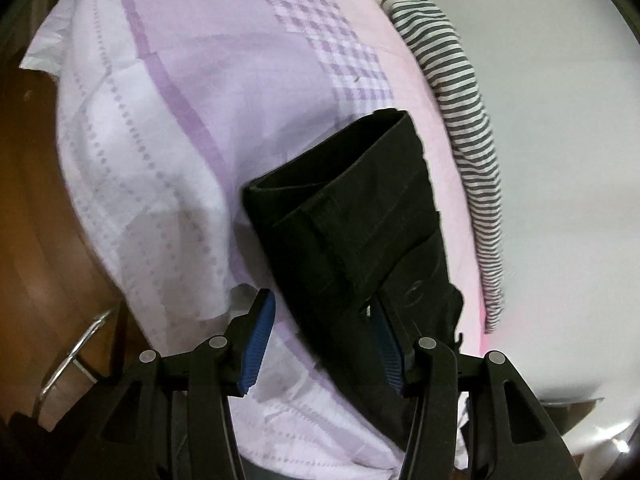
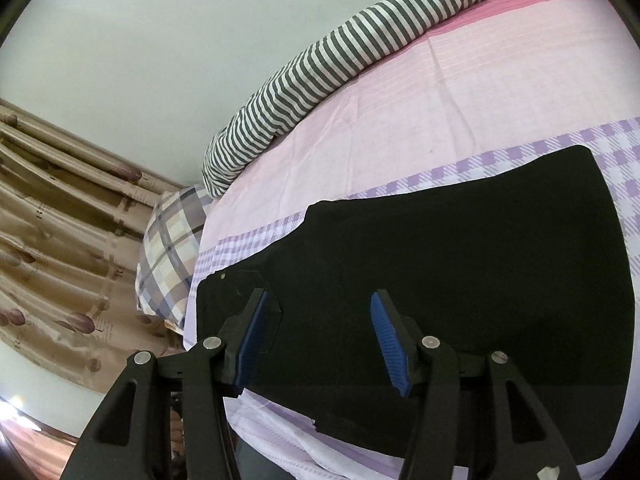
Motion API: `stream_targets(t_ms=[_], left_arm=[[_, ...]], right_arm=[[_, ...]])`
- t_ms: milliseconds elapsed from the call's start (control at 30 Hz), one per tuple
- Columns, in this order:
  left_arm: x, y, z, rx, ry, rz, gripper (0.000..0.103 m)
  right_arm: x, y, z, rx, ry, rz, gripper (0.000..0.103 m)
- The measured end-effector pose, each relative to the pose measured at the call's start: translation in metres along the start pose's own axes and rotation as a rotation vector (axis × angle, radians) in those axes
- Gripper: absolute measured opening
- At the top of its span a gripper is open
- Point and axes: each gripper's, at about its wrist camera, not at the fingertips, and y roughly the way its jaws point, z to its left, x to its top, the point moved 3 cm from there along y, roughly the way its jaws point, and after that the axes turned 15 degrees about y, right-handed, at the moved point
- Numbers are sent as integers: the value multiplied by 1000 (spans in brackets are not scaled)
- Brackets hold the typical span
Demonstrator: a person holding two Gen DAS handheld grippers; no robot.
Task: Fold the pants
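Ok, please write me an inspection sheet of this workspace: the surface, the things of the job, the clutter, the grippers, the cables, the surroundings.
Surface: bed sheet, pink and lilac with checked bands, wrinkled.
Job's things: black pants lie on the sheet, already folded in layers.
Clutter: striped blanket bunched along the wall side; plaid pillow at the bed's end.
Grippers: left gripper jaws open, over the edge of the pants; right gripper jaws open, over the pants; contact cannot be told.
Cables: nothing seen.
Surroundings: white wall, patterned curtain, brown wooden furniture with a metal handle.
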Motion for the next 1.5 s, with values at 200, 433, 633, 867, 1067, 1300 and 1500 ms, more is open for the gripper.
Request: stream_targets(t_ms=[200, 433, 633, 867, 1067, 1300, 1500], left_arm=[[3, 8, 6, 2, -14, -1, 51], [9, 11, 9, -47, -19, -34, 51], [14, 13, 15, -93, -47, -77, 51], [10, 13, 15, -6, -12, -98, 29], [10, 1, -18, 109, 109, -126, 20], [7, -16, -108, 154, 410, -188, 19], [-23, -2, -190, 137, 682, -205, 19]], right_arm=[[-2, 3, 1, -3, -9, 2, 51], [-2, 4, 0, -7, -10, 3, 51], [-4, 6, -1, -8, -12, 9, 51], [-5, 3, -1, -1, -9, -4, 51], [2, -9, 0, 19, 2, -44, 51], [17, -34, 0, 34, 11, -120, 51], [30, -60, -6, 40, 36, -196, 51]])
